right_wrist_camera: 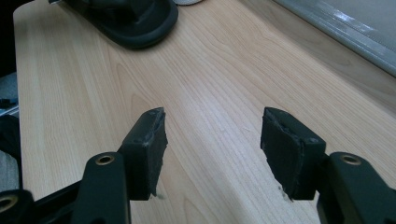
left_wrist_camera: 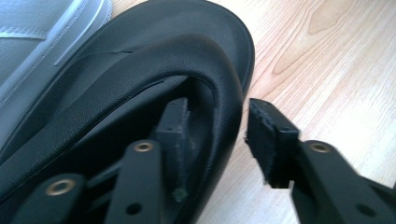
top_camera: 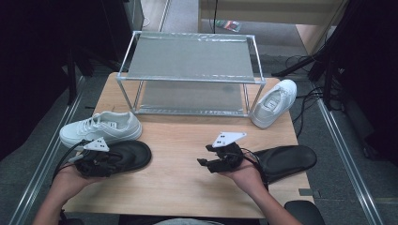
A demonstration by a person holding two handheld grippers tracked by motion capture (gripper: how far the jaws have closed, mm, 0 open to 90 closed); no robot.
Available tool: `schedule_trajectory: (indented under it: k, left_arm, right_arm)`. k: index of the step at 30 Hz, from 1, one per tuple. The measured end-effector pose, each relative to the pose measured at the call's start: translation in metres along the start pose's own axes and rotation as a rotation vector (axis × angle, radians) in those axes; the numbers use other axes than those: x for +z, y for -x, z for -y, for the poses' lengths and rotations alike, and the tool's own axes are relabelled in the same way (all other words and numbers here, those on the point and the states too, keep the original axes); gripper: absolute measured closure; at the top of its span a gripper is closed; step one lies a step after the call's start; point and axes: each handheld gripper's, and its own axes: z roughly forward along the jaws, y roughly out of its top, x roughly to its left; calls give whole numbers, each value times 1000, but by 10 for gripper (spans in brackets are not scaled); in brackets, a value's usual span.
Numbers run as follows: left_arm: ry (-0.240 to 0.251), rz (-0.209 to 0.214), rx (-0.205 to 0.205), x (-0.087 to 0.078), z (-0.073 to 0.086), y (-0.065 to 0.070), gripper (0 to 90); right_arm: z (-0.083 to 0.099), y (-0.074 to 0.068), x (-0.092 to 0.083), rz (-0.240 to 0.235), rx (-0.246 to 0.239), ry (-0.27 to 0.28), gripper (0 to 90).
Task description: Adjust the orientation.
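At the lower left of the high view, we positioned the left gripper at the black slipper lying just below the white sneaker. In the left gripper view, one jaw sat inside the slipper's opening and the other outside on the wood, the black upper edge between them with a gap at the outer pad, so we gripped nothing. We held the right gripper at lower centre, jaws wide apart over the bare table.

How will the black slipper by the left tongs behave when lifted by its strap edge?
The black slipper probably flexes: its padded strap curves softly between the left tongs, one jaw inside, one outside. Gripped at one edge, it may droop or swing. The smooth, leather-like surface could slip, though the rough pads should help.
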Motion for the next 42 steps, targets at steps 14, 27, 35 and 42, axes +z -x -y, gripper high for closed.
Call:
schedule_trajectory:
  k: [14,27,35,42]
  left_arm:
    - [35,78,45,-2,-6,-4,776]
    - [34,89,65,-12,-32,23,782]
    - [36,101,42,-7,-57,39,782]
    - [10,118,31,7,-77,49,782]
  right_arm:
    - [0,-1,1,-11,0,-9,423]
    - [1,2,-2,-11,23,17,423]
    - [4,2,-5,1,35,31,421]
    - [7,2,-10,16,51,34,421]
